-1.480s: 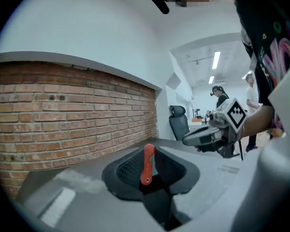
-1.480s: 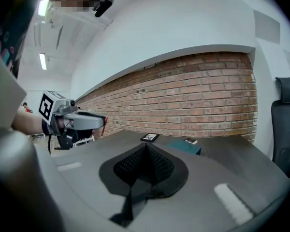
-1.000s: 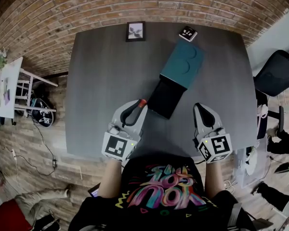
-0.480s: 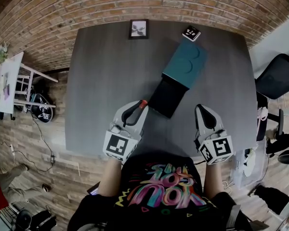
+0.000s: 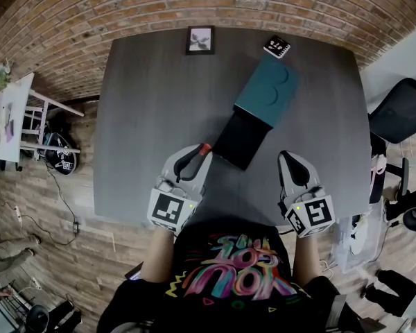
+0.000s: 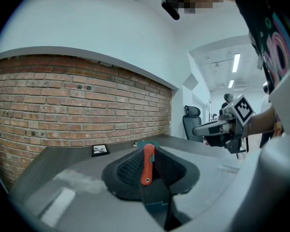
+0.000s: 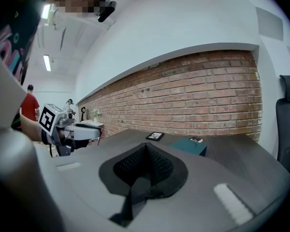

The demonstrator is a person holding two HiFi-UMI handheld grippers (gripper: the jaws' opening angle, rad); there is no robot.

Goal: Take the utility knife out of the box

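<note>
I am clamping my left tongs (image 5: pixel 196 155) on the utility knife (image 6: pixel 146 164) to lift it clear of the box (image 5: pixel 265 94), while my right tongs (image 5: pixel 291 161) are resting together, empty.

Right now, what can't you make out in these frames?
Head view: black pulled-out tray of the teal box, interior too dark to read.
Left gripper view: orange utility knife, lower end hidden between left claw pads.
Head view: small framed picture, image too small.

We count two grippers, left gripper (image 5: pixel 196 152) and right gripper (image 5: pixel 291 159) | one utility knife (image 6: pixel 146 161) | one box (image 5: pixel 255 113) | one framed picture (image 5: pixel 200 39) | one marker tile (image 5: pixel 277 46) | one table (image 5: pixel 152 116)
</note>
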